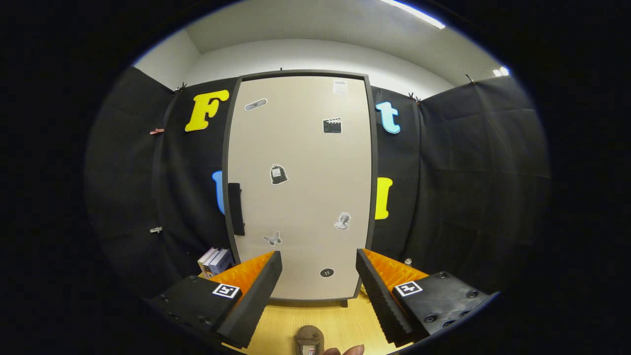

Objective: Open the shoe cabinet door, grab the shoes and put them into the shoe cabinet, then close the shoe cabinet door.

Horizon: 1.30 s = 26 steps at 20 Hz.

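- A pale wooden surface (pixel 340 323) carries everything here.
- A tall, beige-fronted shoe cabinet (pixel 300 187) stands upright on it, door closed, resting on short dark feet.
- A few books (pixel 215 260) stand on the wood just beside the cabinet's lower left corner.
- A small brownish object (pixel 309 339), too unclear to identify, lies on the wood in front of the cabinet.
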Available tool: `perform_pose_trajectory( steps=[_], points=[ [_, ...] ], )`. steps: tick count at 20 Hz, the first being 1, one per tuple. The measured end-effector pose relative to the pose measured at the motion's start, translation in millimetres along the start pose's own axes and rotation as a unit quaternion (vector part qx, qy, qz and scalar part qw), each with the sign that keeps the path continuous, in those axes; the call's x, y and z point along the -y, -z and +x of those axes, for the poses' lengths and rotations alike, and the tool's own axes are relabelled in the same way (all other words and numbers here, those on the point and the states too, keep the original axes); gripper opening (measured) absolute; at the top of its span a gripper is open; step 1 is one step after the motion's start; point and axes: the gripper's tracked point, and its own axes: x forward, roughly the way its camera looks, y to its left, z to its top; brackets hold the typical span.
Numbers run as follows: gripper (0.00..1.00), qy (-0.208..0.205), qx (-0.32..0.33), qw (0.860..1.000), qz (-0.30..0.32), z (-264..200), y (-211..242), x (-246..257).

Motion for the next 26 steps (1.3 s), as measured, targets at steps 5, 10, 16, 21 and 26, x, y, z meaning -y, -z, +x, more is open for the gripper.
perform_pose_trajectory(
  steps=[5,10,16,21,26],
  points=[
    [0.98,-0.019,0.016,1.0,0.008,18.3,-19.1,-41.7],
    [0.98,-0.048,0.02,0.998,0.022,53.2,-33.1,-101.6],
    [0.98,-0.066,0.029,0.997,0.023,103.3,-38.0,-157.7],
    [0.97,-0.057,0.014,0.998,0.022,158.2,-21.5,-177.8],
    [0.81,-0.048,0.0,0.999,0.012,199.8,1.3,-187.1]
  ],
)
